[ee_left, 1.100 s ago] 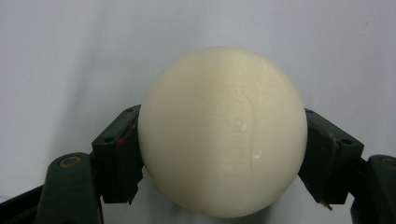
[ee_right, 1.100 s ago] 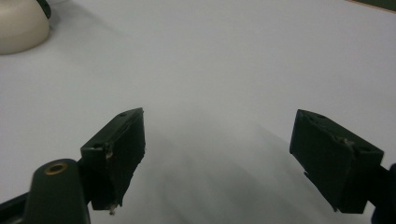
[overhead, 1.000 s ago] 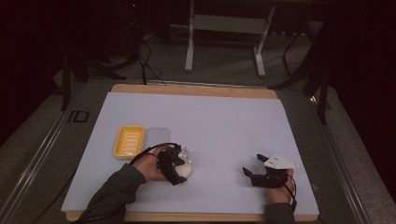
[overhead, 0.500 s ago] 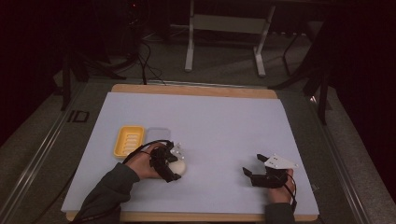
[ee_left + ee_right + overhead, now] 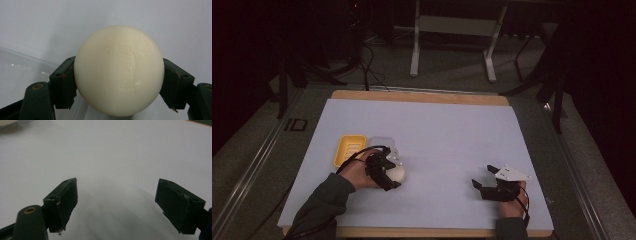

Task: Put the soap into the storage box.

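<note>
A round cream bar of soap (image 5: 119,70) sits clamped between the two black jaws of my left gripper (image 5: 119,82). In the high view that left gripper (image 5: 395,173) holds the soap (image 5: 399,174) low over the white mat, just right of a yellow tray (image 5: 349,149). A clear container (image 5: 382,142) lies beside the tray, and its edge (image 5: 22,72) appears behind the left jaw. My right gripper (image 5: 482,176) rests near the front right of the mat. Its jaws (image 5: 120,202) are spread wide with nothing between them.
The white mat (image 5: 447,130) covers a wooden table whose edge (image 5: 422,96) shows at the back. Metal stand legs (image 5: 414,55) and cables lie on the dark floor beyond the table.
My left gripper has carried the soap a little to the left, closer to the yellow tray and clear container. The right gripper has stayed put.
</note>
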### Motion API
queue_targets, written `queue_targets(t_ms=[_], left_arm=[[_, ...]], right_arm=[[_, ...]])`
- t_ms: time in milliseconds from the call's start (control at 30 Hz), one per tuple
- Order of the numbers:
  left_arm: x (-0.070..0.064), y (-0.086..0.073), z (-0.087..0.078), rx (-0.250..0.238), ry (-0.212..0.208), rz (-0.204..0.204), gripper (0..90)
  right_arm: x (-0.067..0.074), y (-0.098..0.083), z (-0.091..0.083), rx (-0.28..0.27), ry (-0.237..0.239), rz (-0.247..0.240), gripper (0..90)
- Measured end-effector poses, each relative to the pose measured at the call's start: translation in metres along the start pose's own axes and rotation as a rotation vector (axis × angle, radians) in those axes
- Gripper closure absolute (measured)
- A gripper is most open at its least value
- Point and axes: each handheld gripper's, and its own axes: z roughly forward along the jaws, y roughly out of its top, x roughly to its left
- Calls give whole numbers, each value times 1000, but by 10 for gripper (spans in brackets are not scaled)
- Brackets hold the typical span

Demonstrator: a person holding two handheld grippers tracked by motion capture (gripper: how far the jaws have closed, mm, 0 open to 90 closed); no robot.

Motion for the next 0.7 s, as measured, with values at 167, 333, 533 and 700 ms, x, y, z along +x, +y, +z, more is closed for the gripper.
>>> queue_targets(t_ms=[167,333,533,700], left_arm=[[3,-3,-5,-13,5,-15,257],[4,-5,-9,-17,11,-23,257],[8,-8,-17,-36,39,-36,258],[12,-10,-26,-48,52,-48,257]], right_arm=[[0,0,0,0,0,1,179],[0,0,0,0,0,0,179],[0,0,0,0,0,0,179],[0,0,0,0,0,0,179]])
